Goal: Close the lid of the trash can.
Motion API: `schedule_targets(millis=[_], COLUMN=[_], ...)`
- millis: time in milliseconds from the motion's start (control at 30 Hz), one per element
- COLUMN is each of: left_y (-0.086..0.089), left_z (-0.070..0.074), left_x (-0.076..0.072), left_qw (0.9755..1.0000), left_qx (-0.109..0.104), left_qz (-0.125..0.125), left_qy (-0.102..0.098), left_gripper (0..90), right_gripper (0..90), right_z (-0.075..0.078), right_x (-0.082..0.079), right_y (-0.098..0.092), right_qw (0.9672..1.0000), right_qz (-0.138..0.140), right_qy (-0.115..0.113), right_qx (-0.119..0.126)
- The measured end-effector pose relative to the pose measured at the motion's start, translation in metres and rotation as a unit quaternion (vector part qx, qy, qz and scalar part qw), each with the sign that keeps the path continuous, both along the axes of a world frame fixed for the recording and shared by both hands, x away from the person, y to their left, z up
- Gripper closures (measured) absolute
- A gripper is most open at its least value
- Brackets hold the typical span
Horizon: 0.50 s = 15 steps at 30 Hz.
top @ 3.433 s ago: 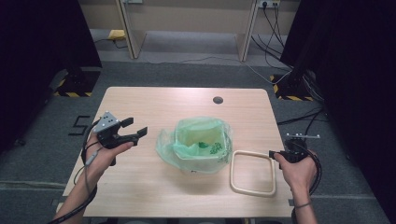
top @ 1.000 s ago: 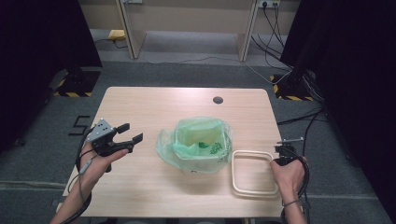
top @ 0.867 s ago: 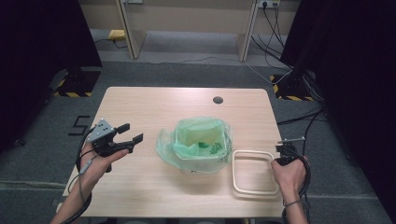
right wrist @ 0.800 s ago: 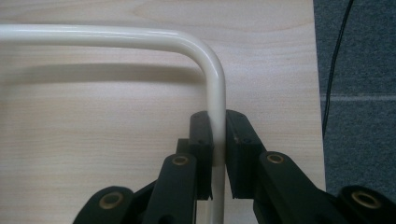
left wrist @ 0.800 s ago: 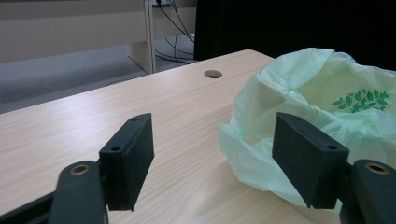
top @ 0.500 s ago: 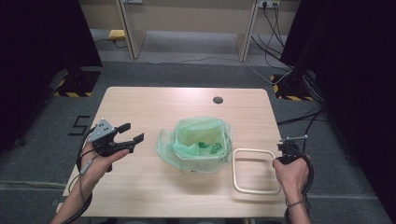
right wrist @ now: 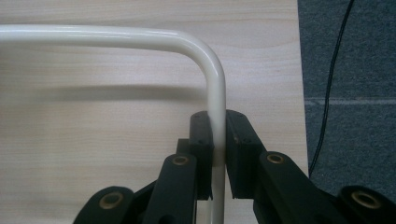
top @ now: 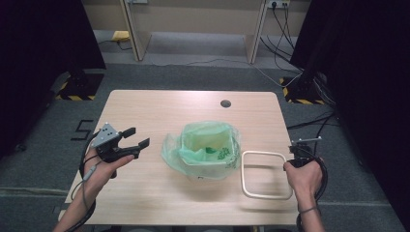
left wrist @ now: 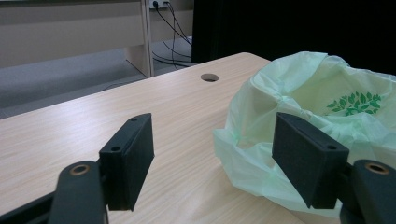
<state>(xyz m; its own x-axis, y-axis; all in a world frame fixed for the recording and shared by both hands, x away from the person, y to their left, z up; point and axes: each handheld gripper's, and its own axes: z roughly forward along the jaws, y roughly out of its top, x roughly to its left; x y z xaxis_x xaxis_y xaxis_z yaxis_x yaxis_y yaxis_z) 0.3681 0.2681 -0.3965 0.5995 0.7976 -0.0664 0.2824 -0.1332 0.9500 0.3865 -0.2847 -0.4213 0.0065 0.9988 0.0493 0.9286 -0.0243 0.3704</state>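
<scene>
Our right claw (right wrist: 217, 140) pinches the stiff, smooth, light-looking cream ring (top: 266, 174) on one side; it may slip. Our left claw (left wrist: 219, 154) is wide open, empty, near the soft green bag (left wrist: 322, 107).

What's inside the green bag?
The green bag lines a small white bin. Inside, only crumpled green plastic with a printed leaf design shows; the bottom is hidden by the folds, so I can't tell if anything lies there.
</scene>
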Motion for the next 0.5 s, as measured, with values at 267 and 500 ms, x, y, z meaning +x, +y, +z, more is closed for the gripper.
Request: schedule_targets(millis=[267,500], left_y=[0.0,-0.001], left_z=[0.0,0.001], left_x=[0.0,-0.001], left_qw=[1.0,1.0], left_qx=[0.0,0.0], left_qz=[0.0,-0.002], left_qy=[-0.002,-0.003], left_gripper=[28.5,28.5], right_gripper=[82.0,82.0], right_z=[0.006,0.015], right_x=[0.001,0.002], right_y=[0.001,0.0], right_qw=[1.0,1.0], right_qz=[0.0,0.001], right_qy=[0.0,-0.003], right_qx=[0.001,0.0])
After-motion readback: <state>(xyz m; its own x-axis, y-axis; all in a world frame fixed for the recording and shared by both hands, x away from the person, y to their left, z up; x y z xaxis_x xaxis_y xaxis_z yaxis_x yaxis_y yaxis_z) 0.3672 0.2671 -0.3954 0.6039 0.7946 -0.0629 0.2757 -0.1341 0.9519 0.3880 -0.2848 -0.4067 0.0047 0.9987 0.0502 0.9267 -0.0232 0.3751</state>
